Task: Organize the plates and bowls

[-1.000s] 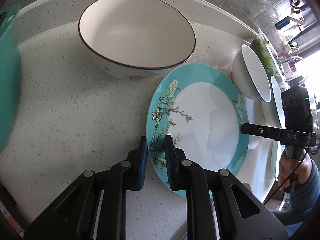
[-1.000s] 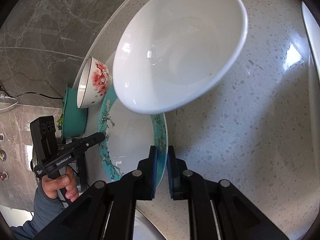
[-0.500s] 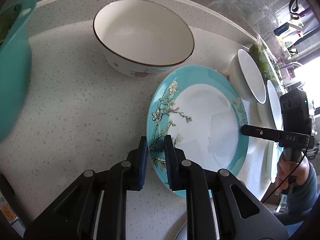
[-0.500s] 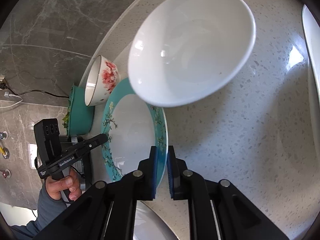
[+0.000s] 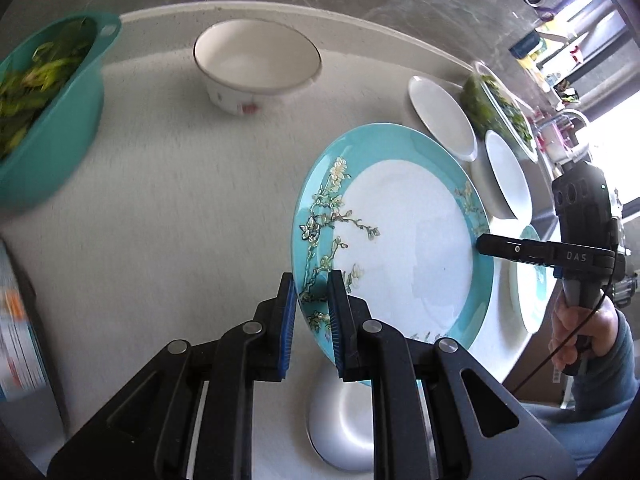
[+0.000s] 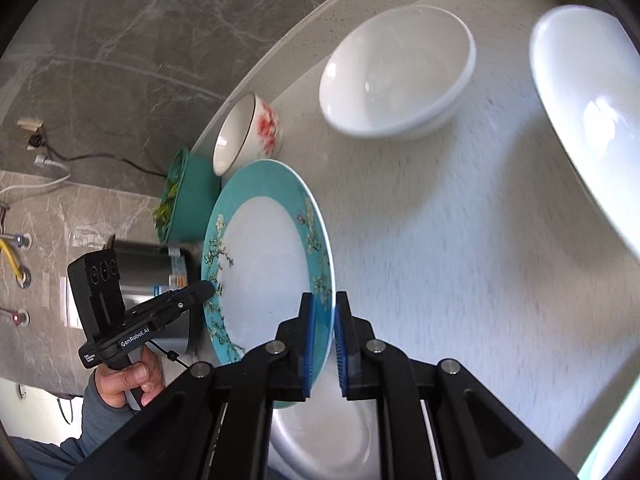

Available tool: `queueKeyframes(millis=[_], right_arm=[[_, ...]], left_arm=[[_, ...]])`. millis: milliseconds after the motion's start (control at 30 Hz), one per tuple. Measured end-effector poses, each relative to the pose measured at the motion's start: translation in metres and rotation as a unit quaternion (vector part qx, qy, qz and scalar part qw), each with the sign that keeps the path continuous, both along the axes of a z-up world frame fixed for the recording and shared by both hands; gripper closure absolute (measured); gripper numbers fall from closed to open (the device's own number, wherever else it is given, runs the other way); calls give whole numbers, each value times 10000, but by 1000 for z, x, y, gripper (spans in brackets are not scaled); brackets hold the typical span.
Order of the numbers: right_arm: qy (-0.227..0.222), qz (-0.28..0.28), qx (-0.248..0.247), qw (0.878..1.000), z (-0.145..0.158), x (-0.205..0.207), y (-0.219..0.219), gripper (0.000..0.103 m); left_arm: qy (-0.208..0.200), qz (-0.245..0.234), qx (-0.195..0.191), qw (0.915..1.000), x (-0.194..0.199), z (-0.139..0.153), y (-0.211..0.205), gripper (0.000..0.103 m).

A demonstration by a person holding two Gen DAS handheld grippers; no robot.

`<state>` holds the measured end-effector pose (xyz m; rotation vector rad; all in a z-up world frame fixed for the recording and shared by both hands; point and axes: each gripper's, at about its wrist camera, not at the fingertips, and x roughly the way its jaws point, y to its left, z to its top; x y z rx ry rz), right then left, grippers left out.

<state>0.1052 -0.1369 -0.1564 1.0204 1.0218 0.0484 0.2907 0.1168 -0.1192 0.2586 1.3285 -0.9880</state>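
Plate [image 5: 404, 240] | stiff, slick, breakable | you pinch opposite rims: left hand-held gripper [image 5: 312, 312], right hand-held gripper [image 6: 324, 332] | above worktop [image 5: 180, 200]

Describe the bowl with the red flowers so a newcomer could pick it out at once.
Start at the curved back edge of the pale speckled counter, where it meets the grey marble wall. The flowered bowl stands there, between the teal colander of greens and the plain white bowl. Unlike the plain white bowl, it has a thin dark rim and red blossoms outside.
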Motion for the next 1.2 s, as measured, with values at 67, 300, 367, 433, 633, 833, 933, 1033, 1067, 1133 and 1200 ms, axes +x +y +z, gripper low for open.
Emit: queueKeyframes(millis=[67, 300, 367, 433, 633, 833, 933, 1033, 1067, 1133, 1200], right_arm=[[36, 4, 23, 10000, 1, -15, 10, 91], [268, -5, 230, 9994, -14, -66, 41, 90], [326, 2, 233, 9992, -19, -74, 47, 90], [348, -21, 244, 9991, -22, -82, 51, 89], [388, -24, 152, 9991, -30, -91, 60, 89], [439, 0, 135, 9989, -36, -98, 66, 89], [445, 7, 115, 9989, -39, -99, 68, 89], [421, 62, -20, 9991, -38, -99, 72, 89], [419, 63, -64, 9991, -37, -99, 73, 89], [420, 82, -172, 9989, -36, -99, 75, 89], [441, 129, -362, 9983, -32, -98, 78, 89]], left_arm=[[44, 24, 12, 10000, -18, -1, 11, 90], [213, 113, 95, 9997, -66, -14, 43, 90], [180, 106, 93, 9997, -78, -16, 47, 90], [116, 64, 125, 9998, -86, -18, 50, 90], [91, 39, 185, 9998, -103, -25, 63, 90], [-62, -20, 320, 9995, -112, -36, 67, 89], [-79, 9, 355, 9993, -113, -41, 71, 89], [-249, -74, 490, 9985, -117, -46, 63, 89], [-335, -108, 506, 9981, -119, -46, 62, 89], [-413, -136, 513, 9977, -120, -48, 61, 89], [-465, -154, 514, 9975, -121, -49, 61, 89]])
